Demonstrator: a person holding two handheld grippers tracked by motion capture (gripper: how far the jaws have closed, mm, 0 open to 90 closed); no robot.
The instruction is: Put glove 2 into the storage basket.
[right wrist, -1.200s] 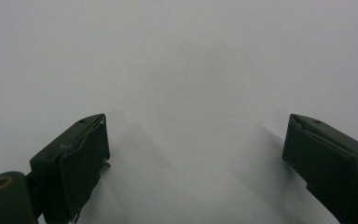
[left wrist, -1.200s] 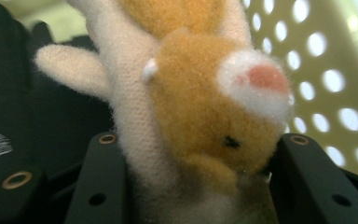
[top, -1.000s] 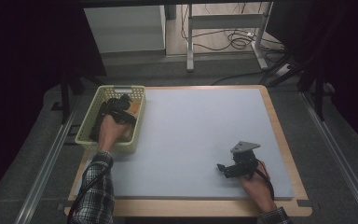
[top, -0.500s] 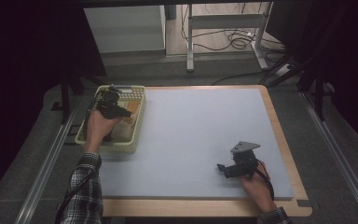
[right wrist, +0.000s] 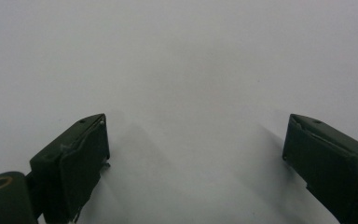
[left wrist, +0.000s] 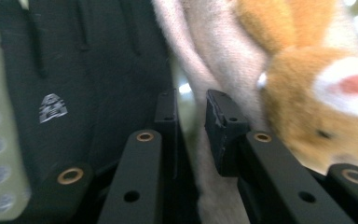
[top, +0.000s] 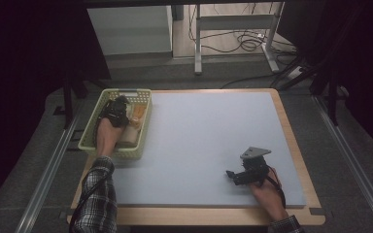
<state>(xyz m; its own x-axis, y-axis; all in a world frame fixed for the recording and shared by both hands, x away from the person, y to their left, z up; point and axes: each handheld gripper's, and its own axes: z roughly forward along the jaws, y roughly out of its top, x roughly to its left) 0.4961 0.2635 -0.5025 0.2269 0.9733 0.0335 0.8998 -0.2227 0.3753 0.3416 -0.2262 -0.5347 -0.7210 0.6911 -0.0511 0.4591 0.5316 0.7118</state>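
While the left gripper (left wrist: pixel 190 119) had just closed its jaws on pale plush (left wrist: pixel 214 88) in the basket (top: pixel 88 141) at the tabletop's far-left corner — the right gripper (right wrist: pixel 196 154) gaping, idle near the front-right edge — that thin pinch might have slipped.

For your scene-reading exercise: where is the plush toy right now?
The plush toy lies inside the yellow basket at the table's far left in the high view, beside a black glove, with the left gripper right against it.
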